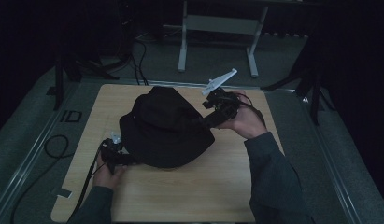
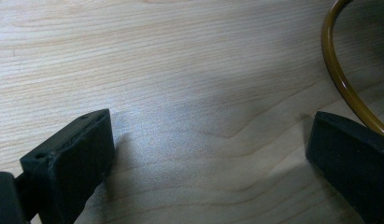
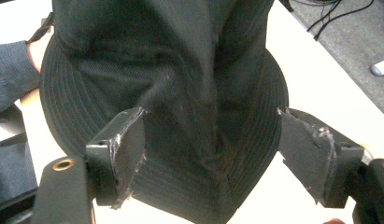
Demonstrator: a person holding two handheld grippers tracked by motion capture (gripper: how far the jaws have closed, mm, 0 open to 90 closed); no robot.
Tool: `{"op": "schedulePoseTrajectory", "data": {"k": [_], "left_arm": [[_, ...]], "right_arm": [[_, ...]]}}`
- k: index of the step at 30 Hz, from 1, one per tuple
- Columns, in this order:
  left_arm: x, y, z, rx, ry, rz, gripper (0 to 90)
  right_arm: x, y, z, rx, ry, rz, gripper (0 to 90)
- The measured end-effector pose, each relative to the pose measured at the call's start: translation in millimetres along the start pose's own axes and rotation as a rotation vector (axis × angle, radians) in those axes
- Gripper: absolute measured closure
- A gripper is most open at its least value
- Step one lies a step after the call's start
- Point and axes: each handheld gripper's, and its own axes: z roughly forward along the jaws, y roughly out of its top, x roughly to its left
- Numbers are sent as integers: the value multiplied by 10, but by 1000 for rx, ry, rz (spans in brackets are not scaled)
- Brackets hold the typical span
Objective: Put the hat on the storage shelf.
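A black bucket hat (image 1: 166, 126) lies crumpled on the wooden table (image 1: 194, 186), its stitched brim spread around a folded crown. My right gripper (image 1: 206, 122) reaches in from the hat's right side. In the right gripper view it (image 3: 210, 144) stands open, the jaws wide apart on either side of the hat (image 3: 171, 93) and no pad pressing on the cloth. My left gripper (image 1: 129, 158) sits low at the hat's near left edge, its tips under the brim's shadow. In the left gripper view it (image 2: 208, 154) is open over bare wood.
A thin amber loop (image 2: 339, 74) curves past the left gripper's far jaw. A sleeve and hand (image 3: 7, 74) rest beyond the hat. On the floor behind the table stand a white desk frame (image 1: 217, 28) and dark stands; cables (image 1: 54, 144) trail at the left.
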Motion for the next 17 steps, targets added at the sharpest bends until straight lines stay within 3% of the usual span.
{"op": "schedulePoseTrajectory", "data": {"k": [17], "left_arm": [[0,0,0,0,0,0,13]], "right_arm": [[-96,-300,92,66,16,49,242]]}}
